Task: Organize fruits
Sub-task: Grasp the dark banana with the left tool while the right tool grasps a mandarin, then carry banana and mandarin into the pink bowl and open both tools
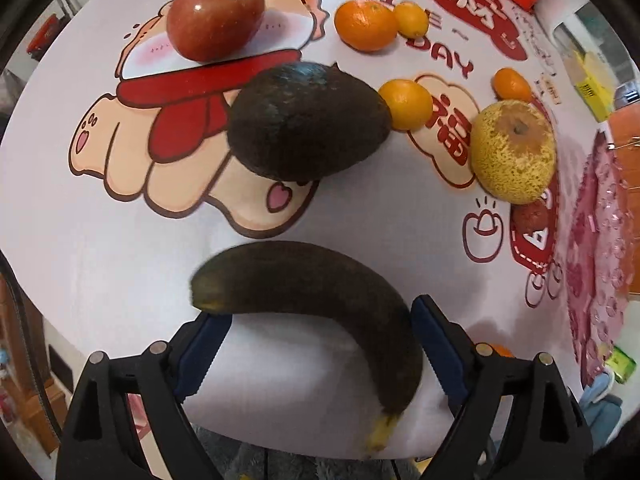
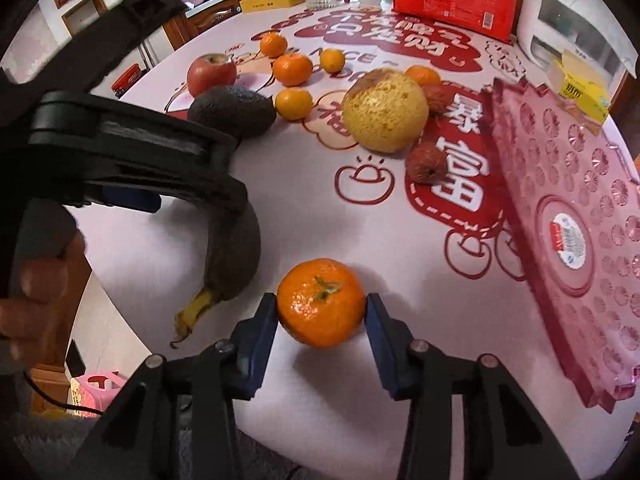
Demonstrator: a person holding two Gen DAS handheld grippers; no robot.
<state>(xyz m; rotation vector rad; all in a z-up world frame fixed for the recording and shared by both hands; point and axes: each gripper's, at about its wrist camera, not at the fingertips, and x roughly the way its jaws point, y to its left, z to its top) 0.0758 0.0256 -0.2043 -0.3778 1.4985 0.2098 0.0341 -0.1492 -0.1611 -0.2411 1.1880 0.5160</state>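
Left wrist view: left gripper (image 1: 316, 344) points straight down, jaws wide, straddling the blackened banana (image 1: 320, 296) on the tablecloth (image 1: 100, 264), not yet pinching, likely lining up a grasp | Right wrist view: right gripper (image 2: 321, 312) tilted steeply down, pads clamped on a mandarin (image 2: 321, 303) near the pink tray (image 2: 568, 216), its probable destination.

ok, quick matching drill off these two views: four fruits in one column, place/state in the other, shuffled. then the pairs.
1 banana
2 mandarin
3 avocado
4 red apple

A pinched by the right tool
B on the cartoon print, far side
C under the open left tool, not gripped
D mid-table, beside a small orange

Pairs: 1-C, 2-A, 3-D, 4-B
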